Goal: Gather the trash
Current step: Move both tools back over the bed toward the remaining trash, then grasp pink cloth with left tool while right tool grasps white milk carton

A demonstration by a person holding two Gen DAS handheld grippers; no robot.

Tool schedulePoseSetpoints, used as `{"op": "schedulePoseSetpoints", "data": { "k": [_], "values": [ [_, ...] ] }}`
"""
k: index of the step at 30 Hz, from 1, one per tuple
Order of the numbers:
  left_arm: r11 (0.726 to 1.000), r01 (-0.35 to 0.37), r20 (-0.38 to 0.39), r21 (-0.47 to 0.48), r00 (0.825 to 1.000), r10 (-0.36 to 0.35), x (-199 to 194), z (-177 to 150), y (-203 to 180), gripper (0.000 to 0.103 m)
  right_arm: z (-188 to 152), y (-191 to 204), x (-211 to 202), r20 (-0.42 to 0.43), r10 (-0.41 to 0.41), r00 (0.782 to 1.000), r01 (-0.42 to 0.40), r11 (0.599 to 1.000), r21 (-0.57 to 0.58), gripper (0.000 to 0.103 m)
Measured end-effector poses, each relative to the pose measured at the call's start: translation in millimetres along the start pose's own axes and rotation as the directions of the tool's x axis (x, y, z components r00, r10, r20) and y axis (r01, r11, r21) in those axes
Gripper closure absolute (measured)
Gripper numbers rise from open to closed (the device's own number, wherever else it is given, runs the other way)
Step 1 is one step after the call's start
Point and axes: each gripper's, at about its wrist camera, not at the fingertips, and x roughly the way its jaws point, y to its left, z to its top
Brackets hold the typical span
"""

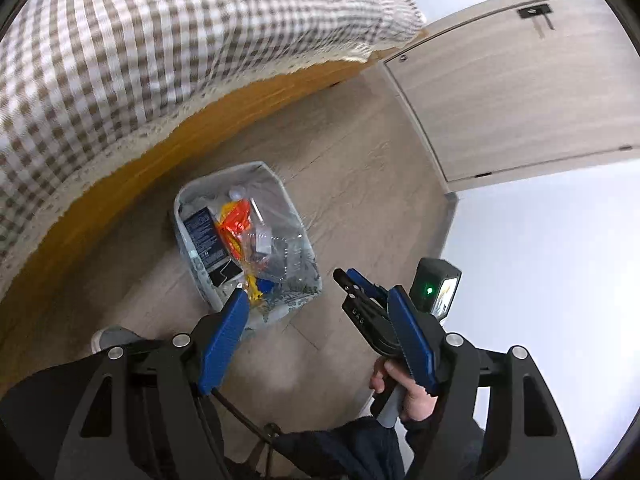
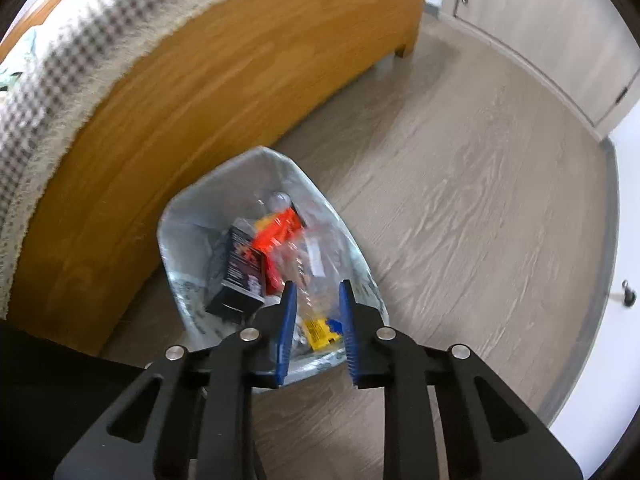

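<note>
A small bin (image 1: 180, 200) (image 2: 168, 216) with a clear liner stands on the wooden floor beside the bed. In it lie a dark box (image 1: 206, 236) (image 2: 242, 264), an orange wrapper (image 1: 236, 220) (image 2: 280, 232), clear plastic packaging (image 1: 280, 248) (image 2: 316, 256) and a yellow wrapper (image 2: 318, 332). My left gripper (image 1: 316, 292) hangs above the bin's near end, jaws wide open and empty. My right gripper (image 2: 317, 285) (image 1: 352, 284) points steeply down over the bin. Its blue pads stand a narrow gap apart with nothing between them. A hand (image 1: 404, 388) holds its grip.
The bed's wooden side (image 2: 180, 100) (image 1: 240, 112), under a checked cover (image 1: 120, 40), runs close behind the bin. A pale wardrobe door (image 1: 520, 100) (image 2: 540, 20) stands at the right. A grey shoe (image 1: 112, 338) is at the lower left, a doorstop (image 2: 626, 296) by the wall.
</note>
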Motion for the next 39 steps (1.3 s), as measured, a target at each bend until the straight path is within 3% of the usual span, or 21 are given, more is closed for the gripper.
{"op": "schedulePoseSetpoints", "data": {
  "k": [4, 6, 7, 8, 10, 13, 17, 19, 20, 23, 24, 25, 27, 30, 32, 33, 34, 35, 36, 37, 39],
  "values": [
    [0.996, -0.050, 0.093, 0.075, 0.995, 0.043, -33.8, -1.7, -7.9, 0.034, 21.9, 23.6, -41.6, 0.089, 0.022, 0.996, -0.021, 1.000, -0.017, 0.080],
    [0.992, -0.085, 0.172, 0.091, 0.983, 0.069, -63.3, 0.3, -7.9, 0.034, 34.5, 37.0, -64.0, 0.149, 0.029, 0.988, -0.023, 0.999, -0.041, 0.064],
    [0.991, -0.098, 0.211, 0.095, 0.974, 0.076, -77.8, 1.3, -6.8, 0.034, 43.0, 44.6, -78.5, 0.186, 0.030, 0.982, -0.020, 0.998, -0.055, 0.041],
    [0.989, -0.112, 0.261, 0.100, 0.962, 0.083, -97.2, 2.5, -4.7, 0.034, 51.3, 54.6, -96.6, 0.236, 0.033, 0.971, -0.017, 0.998, -0.068, 0.034],
    [0.984, -0.141, 0.360, 0.105, 0.928, 0.095, -136.0, 3.7, 3.9, 0.033, 64.6, 73.5, -123.3, 0.307, 0.073, 0.949, -0.040, 0.993, -0.112, 0.034],
    [0.970, -0.227, 0.518, 0.091, 0.843, 0.149, -197.6, 5.8, 30.9, 0.023, 83.3, 113.6, -157.5, 0.374, 0.112, 0.920, -0.041, 0.980, -0.193, 0.034],
    [0.922, -0.373, 0.671, -0.101, 0.659, 0.340, -273.5, 4.0, 106.6, 0.022, 97.8, 168.3, -183.4, 0.402, 0.165, 0.901, -0.051, 0.959, -0.278, 0.034],
    [0.901, -0.372, 0.675, -0.225, 0.607, 0.419, -302.3, 3.5, 156.9, 0.022, 101.9, 199.4, -187.1, 0.394, 0.190, 0.899, -0.062, 0.947, -0.316, 0.034],
    [0.872, -0.378, 0.665, -0.312, 0.568, 0.484, -319.1, 1.2, 193.1, 0.022, 103.6, 212.8, -187.6, 0.387, 0.199, 0.900, -0.066, 0.941, -0.331, 0.034],
    [0.804, -0.353, 0.623, -0.478, 0.510, 0.594, -346.8, -7.2, 274.5, 0.023, 107.1, 261.5, -183.3, 0.363, 0.247, 0.898, -0.090, 0.913, -0.399, 0.034],
    [0.788, -0.328, 0.607, -0.521, 0.506, 0.612, -351.1, -7.9, 296.5, 0.024, 108.6, 278.6, -183.0, 0.356, 0.268, 0.895, -0.100, 0.899, -0.426, 0.034],
    [0.750, -0.315, 0.572, -0.582, 0.497, 0.653, -353.0, -6.9, 322.0, 0.031, 110.9, 296.5, -182.4, 0.352, 0.289, 0.890, -0.108, 0.884, -0.454, 0.034],
    [0.690, -0.358, 0.504, -0.630, 0.488, 0.713, -350.1, -1.9, 350.0, 0.035, 117.8, 338.5, -179.6, 0.327, 0.333, 0.884, -0.129, 0.848, -0.514, 0.034],
    [0.682, -0.422, 0.484, -0.597, 0.489, 0.726, -346.7, 20.7, 373.0, 0.042, 129.2, 393.6, -172.2, 0.270, 0.391, 0.880, -0.150, 0.769, -0.622, 0.034],
    [0.684, -0.404, 0.476, -0.607, 0.504, 0.720, -346.7, 28.7, 389.0, 0.051, 142.1, 443.6, -173.6, 0.230, 0.429, 0.874, -0.120, 0.647, -0.753, 0.033],
    [0.706, -0.360, 0.484, -0.610, 0.536, 0.692, -346.6, 29.9, 397.4, 0.067, 149.3, 467.4, -174.0, 0.220, 0.432, 0.875, -0.082, 0.579, -0.811, 0.028],
    [0.728, -0.323, 0.491, -0.605, 0.568, 0.660, -347.5, 29.8, 403.2, 0.096, 155.2, 485.4, -173.6, 0.214, 0.433, 0.875, -0.047, 0.517, -0.855, 0.021],
    [0.744, -0.301, 0.481, -0.597, 0.607, 0.632, -348.7, 30.0, 408.2, 0.102, 163.7, 513.6, -173.6, 0.223, 0.436, 0.872, 0.025, 0.416, -0.909, 0.021],
    [0.730, -0.307, 0.459, -0.611, 0.614, 0.642, -352.4, 27.3, 408.0, 0.102, 169.9, 531.7, -172.7, 0.235, 0.434, 0.870, 0.076, 0.353, -0.933, 0.021],
    [0.718, -0.300, 0.460, -0.628, 0.602, 0.653, -359.5, 23.3, 406.1, 0.103, 181.2, 559.6, -168.6, 0.230, 0.422, 0.877, 0.128, 0.257, -0.958, 0.021],
    [0.735, -0.198, 0.539, -0.648, 0.563, 0.627, -386.6, 7.1, 400.3, 0.103, 202.6, 608.2, -156.9, 0.195, 0.373, 0.907, 0.169, 0.103, -0.980, 0.021]
  ]
}}
